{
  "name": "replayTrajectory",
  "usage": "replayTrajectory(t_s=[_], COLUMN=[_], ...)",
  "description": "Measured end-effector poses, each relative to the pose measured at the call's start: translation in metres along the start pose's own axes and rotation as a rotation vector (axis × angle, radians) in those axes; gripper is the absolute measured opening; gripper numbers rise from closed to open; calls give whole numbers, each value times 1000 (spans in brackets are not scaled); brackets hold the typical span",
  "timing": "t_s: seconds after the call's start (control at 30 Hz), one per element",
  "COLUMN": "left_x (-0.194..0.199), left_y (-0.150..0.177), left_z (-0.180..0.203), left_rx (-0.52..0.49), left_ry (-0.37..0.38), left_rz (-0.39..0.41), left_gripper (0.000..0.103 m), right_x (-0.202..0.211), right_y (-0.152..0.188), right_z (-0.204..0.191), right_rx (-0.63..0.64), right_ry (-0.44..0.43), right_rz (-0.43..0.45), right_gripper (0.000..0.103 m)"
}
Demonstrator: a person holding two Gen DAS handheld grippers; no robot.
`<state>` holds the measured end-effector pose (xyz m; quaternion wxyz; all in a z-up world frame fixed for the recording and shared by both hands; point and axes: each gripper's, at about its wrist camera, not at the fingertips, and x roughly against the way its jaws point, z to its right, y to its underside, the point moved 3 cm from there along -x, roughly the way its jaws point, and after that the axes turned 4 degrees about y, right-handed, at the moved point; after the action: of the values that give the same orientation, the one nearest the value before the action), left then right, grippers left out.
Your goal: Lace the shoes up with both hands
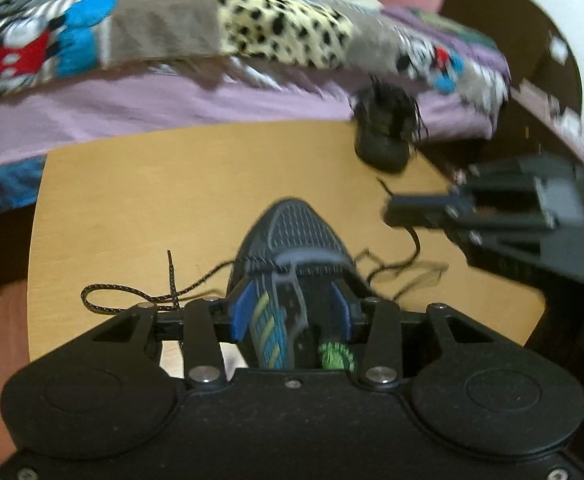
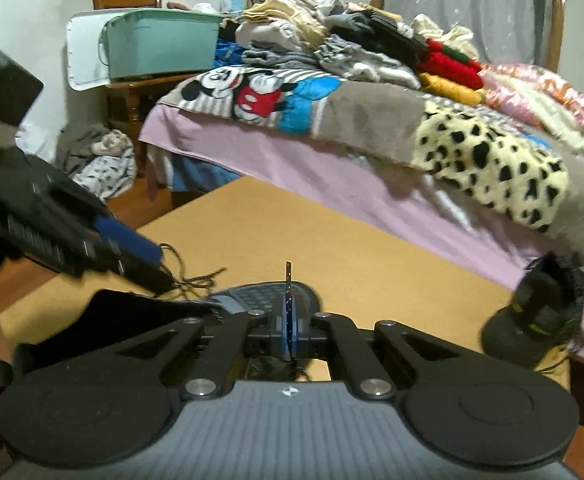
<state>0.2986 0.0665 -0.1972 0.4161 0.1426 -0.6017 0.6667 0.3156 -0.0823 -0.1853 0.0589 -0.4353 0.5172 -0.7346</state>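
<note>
dark mesh running shoe lies mid tan surface; left gripper fingers apart astride its tongue, right gripper clamped on black lace tip. thread steadily, keeping lace taut.

Both views are lit dimly and warmly by indoor light, with no glare. Strong fisheye bending is seen toward the dark corners. Heavy motion blur is smeared across the bedding in the left view; the right view is sharper.

A home bedroom: bed heaped with clothes and blankets.
</note>
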Motion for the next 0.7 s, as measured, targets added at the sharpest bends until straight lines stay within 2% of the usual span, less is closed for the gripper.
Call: replayTrajectory(t_s=[0.2,0.47,0.7], left_x=[-12,-16,-17], left_y=[7,7,9], left_z=[13,16,16], left_rx=[-122,-177,-186], left_ry=[-63,-106,-123], left_rz=[-40,-61,-50], left_gripper=[40,39,27], right_x=[-14,-26,-31], right_y=[0,3,4], right_z=[-18,-31,-38], right_rx=[2,11,29], right_ry=[-67,-111,-125], right_rz=[-38,-84,-109], right_gripper=[4,4,4])
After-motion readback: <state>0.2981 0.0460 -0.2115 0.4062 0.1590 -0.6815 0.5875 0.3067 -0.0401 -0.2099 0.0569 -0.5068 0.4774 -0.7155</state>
